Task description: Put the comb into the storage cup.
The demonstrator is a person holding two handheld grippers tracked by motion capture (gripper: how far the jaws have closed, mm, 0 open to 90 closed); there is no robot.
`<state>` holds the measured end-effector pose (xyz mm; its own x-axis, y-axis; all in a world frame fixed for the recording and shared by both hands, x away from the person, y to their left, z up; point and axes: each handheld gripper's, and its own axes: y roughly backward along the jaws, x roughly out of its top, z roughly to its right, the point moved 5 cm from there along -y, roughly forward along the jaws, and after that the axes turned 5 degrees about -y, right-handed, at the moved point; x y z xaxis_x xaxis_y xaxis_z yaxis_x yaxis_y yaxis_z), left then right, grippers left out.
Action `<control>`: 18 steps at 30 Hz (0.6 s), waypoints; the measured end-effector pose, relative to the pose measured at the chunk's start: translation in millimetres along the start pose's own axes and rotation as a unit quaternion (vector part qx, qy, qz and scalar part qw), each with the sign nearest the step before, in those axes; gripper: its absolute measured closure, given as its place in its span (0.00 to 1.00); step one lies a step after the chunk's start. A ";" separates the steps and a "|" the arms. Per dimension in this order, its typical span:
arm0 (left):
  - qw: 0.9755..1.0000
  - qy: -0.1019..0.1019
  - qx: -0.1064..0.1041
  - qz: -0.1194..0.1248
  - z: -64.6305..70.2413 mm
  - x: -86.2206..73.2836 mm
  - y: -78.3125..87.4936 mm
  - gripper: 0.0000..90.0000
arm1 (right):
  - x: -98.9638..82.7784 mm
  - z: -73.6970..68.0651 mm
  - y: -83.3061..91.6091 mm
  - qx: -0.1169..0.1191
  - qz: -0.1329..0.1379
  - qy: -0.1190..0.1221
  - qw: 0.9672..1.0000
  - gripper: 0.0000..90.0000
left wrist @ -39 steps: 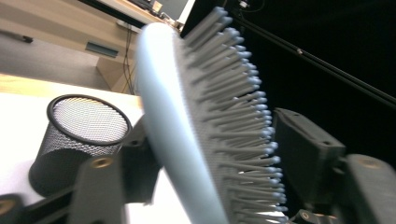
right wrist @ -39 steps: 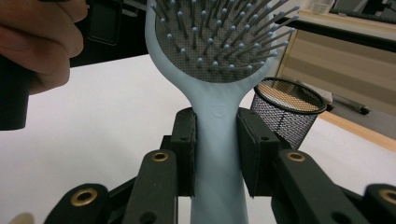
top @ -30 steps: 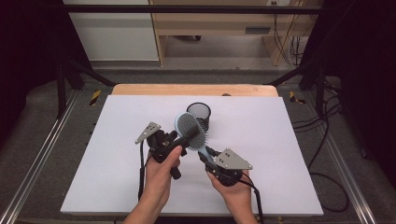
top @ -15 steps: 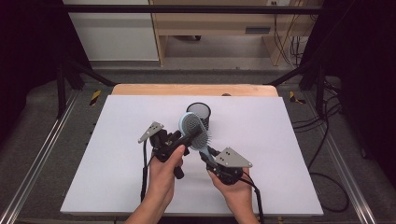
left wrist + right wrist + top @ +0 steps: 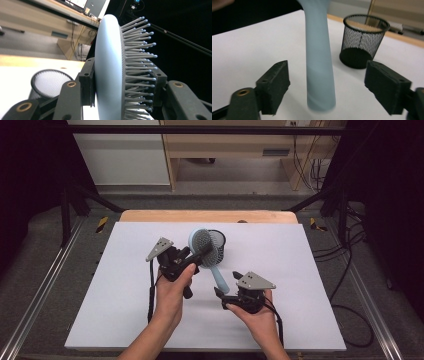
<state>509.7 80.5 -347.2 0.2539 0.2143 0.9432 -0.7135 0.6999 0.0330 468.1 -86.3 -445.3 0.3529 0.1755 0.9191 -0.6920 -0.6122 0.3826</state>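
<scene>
Left tongs [image 5: 196, 256] clamp hairbrush [image 5: 201, 242] head just before mesh cup [image 5: 219, 245]; right tongs [image 5: 222, 298], just opened wide, flank handle untouched: back away straight, then lower handle-first into cup.

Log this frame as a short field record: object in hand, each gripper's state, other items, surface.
object: light blue hairbrush, lifted off the table
left gripper: shut on the brush head, bristles against one pad
right gripper: jaws have just been opening; handle between them, untouched
other item: black mesh cup, upright behind the brush
surface: white table
</scene>
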 end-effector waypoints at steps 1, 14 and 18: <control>1.000 -0.010 0.002 0.004 0.9 3.5 0.6 0.57 | -1.0 1.0 2.2 0.002 -0.002 -0.001 1.000 0.17; 0.998 -0.053 0.000 0.023 8.2 41.5 -10.1 0.57 | -22.3 41.7 44.3 -0.047 0.014 -0.002 0.999 0.08; 0.998 -0.066 0.001 0.023 13.8 47.7 -20.0 0.57 | -30.6 53.1 57.8 -0.064 0.035 0.001 0.997 0.07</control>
<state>527.1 67.3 -298.3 0.1323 0.1538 0.9792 -0.7232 0.6906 -0.0107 450.7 -168.0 -456.3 0.2999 0.1373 0.9440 -0.7893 -0.5200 0.3264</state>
